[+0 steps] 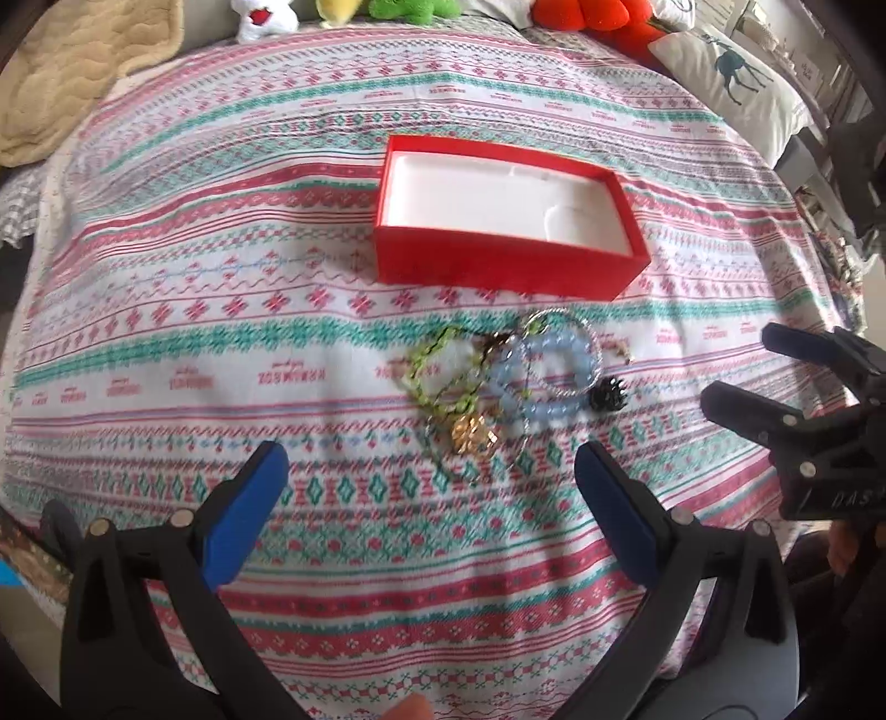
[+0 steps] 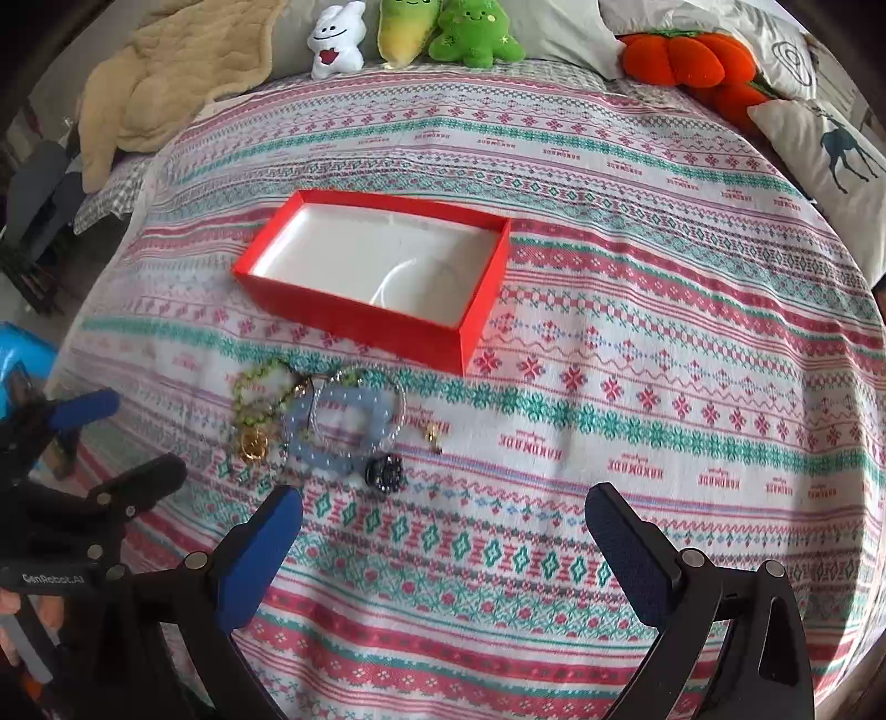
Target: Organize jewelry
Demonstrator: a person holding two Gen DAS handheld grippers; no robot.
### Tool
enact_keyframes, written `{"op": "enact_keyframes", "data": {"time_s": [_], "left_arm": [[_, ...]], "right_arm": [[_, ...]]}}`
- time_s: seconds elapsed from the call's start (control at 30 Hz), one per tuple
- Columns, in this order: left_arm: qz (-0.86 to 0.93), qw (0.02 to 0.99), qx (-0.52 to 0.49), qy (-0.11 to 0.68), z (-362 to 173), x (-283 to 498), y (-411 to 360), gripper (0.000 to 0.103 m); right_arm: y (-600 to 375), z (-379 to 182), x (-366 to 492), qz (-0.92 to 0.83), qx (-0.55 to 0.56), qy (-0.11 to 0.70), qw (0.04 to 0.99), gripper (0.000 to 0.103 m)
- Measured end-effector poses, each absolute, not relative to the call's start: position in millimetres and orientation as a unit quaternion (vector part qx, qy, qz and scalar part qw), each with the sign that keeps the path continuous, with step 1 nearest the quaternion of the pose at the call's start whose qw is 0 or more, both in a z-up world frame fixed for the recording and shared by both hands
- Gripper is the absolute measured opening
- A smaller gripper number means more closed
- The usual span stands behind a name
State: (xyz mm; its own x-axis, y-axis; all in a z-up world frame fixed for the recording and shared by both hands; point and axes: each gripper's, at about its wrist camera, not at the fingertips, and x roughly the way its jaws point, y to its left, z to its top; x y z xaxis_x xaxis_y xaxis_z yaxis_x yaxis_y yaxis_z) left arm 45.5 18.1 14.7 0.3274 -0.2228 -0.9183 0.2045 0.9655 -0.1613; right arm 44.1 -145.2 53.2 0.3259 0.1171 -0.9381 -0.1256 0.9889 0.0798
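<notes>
An open red box (image 1: 498,266) with a white lining sits on the patterned cloth; it also shows in the right wrist view (image 2: 354,327). In front of it lies a jewelry pile: a pale blue bead bracelet (image 1: 548,368) (image 2: 338,426), a green beaded bracelet (image 1: 437,371) (image 2: 260,387), a gold pendant (image 1: 470,437) (image 2: 253,443), a dark round piece (image 1: 606,396) (image 2: 385,473) and a small gold earring (image 2: 433,435). My left gripper (image 1: 432,471) is open just short of the pile. My right gripper (image 2: 443,515) is open to the pile's right; it also shows in the left wrist view (image 1: 736,365).
Plush toys (image 2: 443,33), an orange plush (image 2: 686,55), a beige blanket (image 2: 166,83) and a deer pillow (image 2: 830,149) line the far edge of the bed. A blue object (image 2: 22,354) is at the left.
</notes>
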Motion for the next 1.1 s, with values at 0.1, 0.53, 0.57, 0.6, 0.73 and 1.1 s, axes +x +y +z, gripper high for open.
{"op": "enact_keyframes", "data": {"time_s": [0.1,0.53,0.57,0.6,0.73,1.1], "left_arm": [[-0.136,0.803,-0.027,0.579,7.3,60.2,24.2,0.099],[-0.198,0.770,-0.091,0.600,-23.5,78.8,29.7,0.065],[-0.204,0.770,-0.086,0.598,-23.5,79.4,26.1,0.065],[-0.212,0.772,-0.077,0.595,-23.1,78.0,21.5,0.065],[-0.235,0.773,-0.023,0.589,-27.5,75.1,4.9,0.069],[-0.283,0.785,0.135,0.534,-32.8,57.0,-20.0,0.074]], "right_arm": [[-146.3,52.8,54.6,0.091,0.001,0.577,0.812,0.103],[-152.2,13.0,80.0,0.134,0.074,0.599,0.786,0.090],[-152.2,11.6,81.4,0.133,0.074,0.601,0.785,0.090],[-151.1,9.5,83.3,0.132,0.074,0.604,0.783,0.090],[-149.7,5.8,84.1,0.133,0.071,0.609,0.779,0.090],[-153.9,-0.8,88.1,0.126,0.079,0.617,0.772,0.090]]}}
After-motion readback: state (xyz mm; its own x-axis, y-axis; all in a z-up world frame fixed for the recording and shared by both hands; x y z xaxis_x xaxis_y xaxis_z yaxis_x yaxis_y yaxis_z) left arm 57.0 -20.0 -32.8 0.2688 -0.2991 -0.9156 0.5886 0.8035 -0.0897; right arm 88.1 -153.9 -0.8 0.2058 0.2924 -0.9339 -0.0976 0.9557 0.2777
